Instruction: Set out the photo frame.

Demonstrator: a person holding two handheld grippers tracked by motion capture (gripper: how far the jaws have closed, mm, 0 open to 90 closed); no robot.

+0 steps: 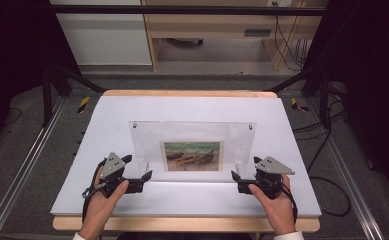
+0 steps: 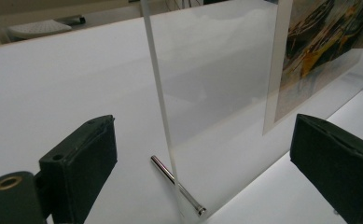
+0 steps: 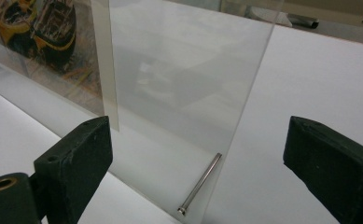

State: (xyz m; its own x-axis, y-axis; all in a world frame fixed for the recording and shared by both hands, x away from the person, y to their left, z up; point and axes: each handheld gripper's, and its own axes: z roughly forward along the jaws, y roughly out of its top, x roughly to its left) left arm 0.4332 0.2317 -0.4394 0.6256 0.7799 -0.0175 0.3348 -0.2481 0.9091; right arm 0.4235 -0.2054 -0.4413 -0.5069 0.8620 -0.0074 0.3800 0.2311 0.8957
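A clear acrylic picture frame (image 1: 192, 137) stands upright on the white table (image 1: 107, 115), holding a print of boats (image 1: 192, 156). My left gripper (image 1: 138, 167) is open at the frame's lower left corner. In the left gripper view its jaws (image 2: 207, 140) straddle the panel's edge (image 2: 158, 79) and a steel pin (image 2: 175, 185) at the base, without touching. My right gripper (image 1: 246, 168) is open at the lower right corner. Its own view shows the gripper (image 3: 195, 140) around the panel (image 3: 184, 74) and another pin (image 3: 200, 184), with the print (image 3: 44, 42) to the left.
Two small screws (image 1: 134, 125) sit at the frame's top corners. Black rig posts (image 1: 47, 95) flank the table, and cables (image 1: 327, 145) trail over the floor on the right. A wooden cabinet (image 1: 217, 30) stands beyond the far edge.
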